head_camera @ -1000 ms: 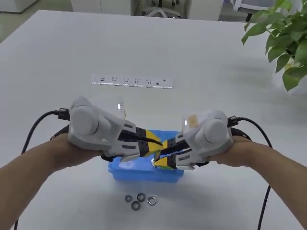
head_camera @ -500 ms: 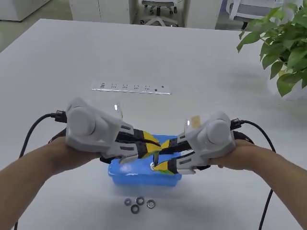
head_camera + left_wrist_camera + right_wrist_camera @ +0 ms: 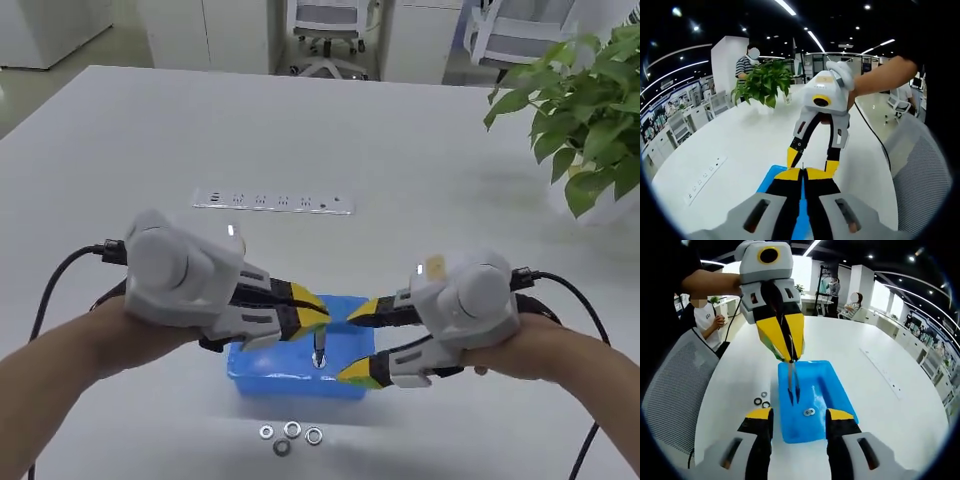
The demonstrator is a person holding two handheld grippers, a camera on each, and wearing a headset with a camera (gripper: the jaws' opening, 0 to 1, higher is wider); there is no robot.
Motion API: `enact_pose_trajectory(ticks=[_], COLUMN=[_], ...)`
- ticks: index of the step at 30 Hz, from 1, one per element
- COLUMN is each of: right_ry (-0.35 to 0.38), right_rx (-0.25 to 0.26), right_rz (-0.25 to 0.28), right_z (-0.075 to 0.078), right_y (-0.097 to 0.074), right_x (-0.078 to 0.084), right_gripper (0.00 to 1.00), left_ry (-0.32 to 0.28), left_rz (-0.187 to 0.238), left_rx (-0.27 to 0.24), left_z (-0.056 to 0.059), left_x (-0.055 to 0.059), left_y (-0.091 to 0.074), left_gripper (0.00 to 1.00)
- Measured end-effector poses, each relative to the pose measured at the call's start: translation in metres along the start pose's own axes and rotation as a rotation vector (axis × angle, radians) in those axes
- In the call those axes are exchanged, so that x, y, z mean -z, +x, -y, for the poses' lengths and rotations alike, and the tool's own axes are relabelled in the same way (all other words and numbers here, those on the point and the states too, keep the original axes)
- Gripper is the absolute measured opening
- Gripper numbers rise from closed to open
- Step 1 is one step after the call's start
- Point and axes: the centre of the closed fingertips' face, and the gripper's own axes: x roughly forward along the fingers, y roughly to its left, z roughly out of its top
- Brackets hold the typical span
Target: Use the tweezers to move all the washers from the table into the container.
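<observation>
My left gripper [image 3: 316,318] is shut on the top of slim metal tweezers [image 3: 319,352], whose points hang down over the blue container [image 3: 265,366]. In the right gripper view the left gripper [image 3: 791,359] comes in from above with the tweezers [image 3: 793,382] over the container [image 3: 832,402], and one washer [image 3: 809,412] lies inside. Several washers [image 3: 290,436] lie on the white table just in front of the container; these washers [image 3: 761,401] sit left of it in the right gripper view. My right gripper [image 3: 350,345] stands open to the right of the tweezers, touching nothing.
A white power strip [image 3: 272,201] lies further back on the table [image 3: 420,190]. A potted green plant [image 3: 580,120] stands at the far right. Office chairs [image 3: 325,35] stand beyond the far edge. Black cables trail from both grippers.
My right gripper has drawn back to the right, away from the left gripper's tips, and its jaws stand wider. The left gripper keeps the tweezers over the container. The head camera has shifted.
</observation>
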Motion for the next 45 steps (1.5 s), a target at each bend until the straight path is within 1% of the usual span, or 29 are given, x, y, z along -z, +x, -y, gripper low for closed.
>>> enact_pose_trajectory(ticks=[3,5,7,10,17,19,22,26,32,35,38,42,45], right_ry=[0.022,0.030,0.043,0.062,0.102,0.106,0.107,0.109,0.123,0.127,0.141,0.142,0.146], right_rx=[0.019,0.024,0.041,0.052,0.076,0.080,0.083,0.091,0.098,0.105,0.115,0.123,0.111], right_rz=[0.011,0.009,0.012,0.025,0.035,0.035,0.037,0.044,0.065,0.076,0.077,0.071,0.067], right_z=[-0.002,-0.003,-0.004,-0.008,-0.013,-0.016,-0.019,-0.023,-0.027,-0.029,-0.029,-0.031,-0.036], right_y=[-0.007,-0.010,-0.014,-0.019,-0.025,-0.025,-0.028,-0.031,-0.034,-0.034,-0.034,-0.033,-0.032], right_x=[0.001,0.003,0.005,0.005,0.008,0.010,0.011,0.013,0.011,0.010,0.011,0.014,0.017], right_gripper=[0.48,0.52,0.56,0.61,0.75,0.78,0.78,0.80,0.87,0.93,1.00,1.00,1.00], left_ry=[0.002,0.001,-0.004,0.000,0.006,0.012,0.010,0.012,0.009,0.008,0.010,0.006,0.003], left_rz=[-0.001,-0.002,-0.004,-0.004,0.000,0.000,0.003,0.002,-0.001,-0.003,-0.011,-0.018,-0.023], left_rx=[0.002,0.004,0.007,0.011,0.010,0.010,0.018,0.029,0.041,0.047,0.053,0.060,0.066], left_z=[0.004,0.006,0.009,0.014,0.020,0.023,0.027,0.034,0.042,0.045,0.048,0.052,0.054], left_x=[-0.003,-0.004,-0.005,-0.007,-0.011,-0.012,-0.013,-0.012,-0.008,-0.005,0.000,0.007,0.012], left_y=[-0.002,-0.003,-0.004,-0.005,-0.009,-0.010,-0.011,-0.011,-0.009,-0.008,-0.007,-0.006,-0.004], left_gripper=[0.05,0.05,0.05,0.05,0.05,0.05,0.05,0.05,0.05,0.05,0.05,0.05,0.05])
